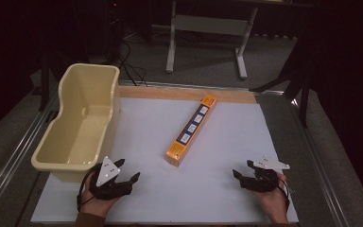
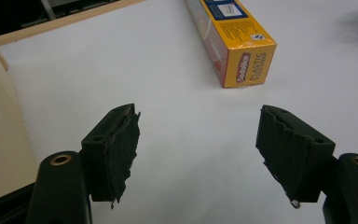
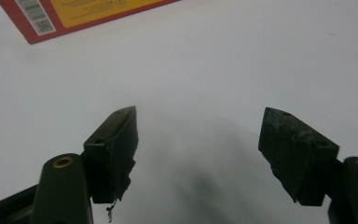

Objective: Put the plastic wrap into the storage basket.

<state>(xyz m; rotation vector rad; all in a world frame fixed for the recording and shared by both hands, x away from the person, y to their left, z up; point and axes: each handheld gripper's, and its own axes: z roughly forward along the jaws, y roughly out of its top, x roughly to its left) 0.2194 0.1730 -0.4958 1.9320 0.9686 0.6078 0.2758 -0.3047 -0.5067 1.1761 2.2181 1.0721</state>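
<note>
Cream plastic tub (image 1: 78, 124) at left, white table (image 1: 227, 142), metal stand (image 1: 208, 23) behind

- the long box (image 1: 191, 130) looks like printed cardboard, orange and yellow with a slight sheen; the near end (image 2: 251, 68) reads "plastic wrap"
- bench (image 1: 227, 142) top is a smooth matt white sheet, paper or laminate, can't tell which, with a bare wood strip (image 1: 189, 93) along the far edge
- the tub (image 1: 80, 120) is cream plastic, smooth and a bit glossy
- left gripper (image 2: 198, 154) is matt black plastic with brass-looking inserts; its pads (image 2: 123, 154) are rough dark foam or rubber, frayed at the edges
- right gripper (image 3: 198, 154) is the same, pads (image 3: 126, 149) scuffed and tattered
</note>
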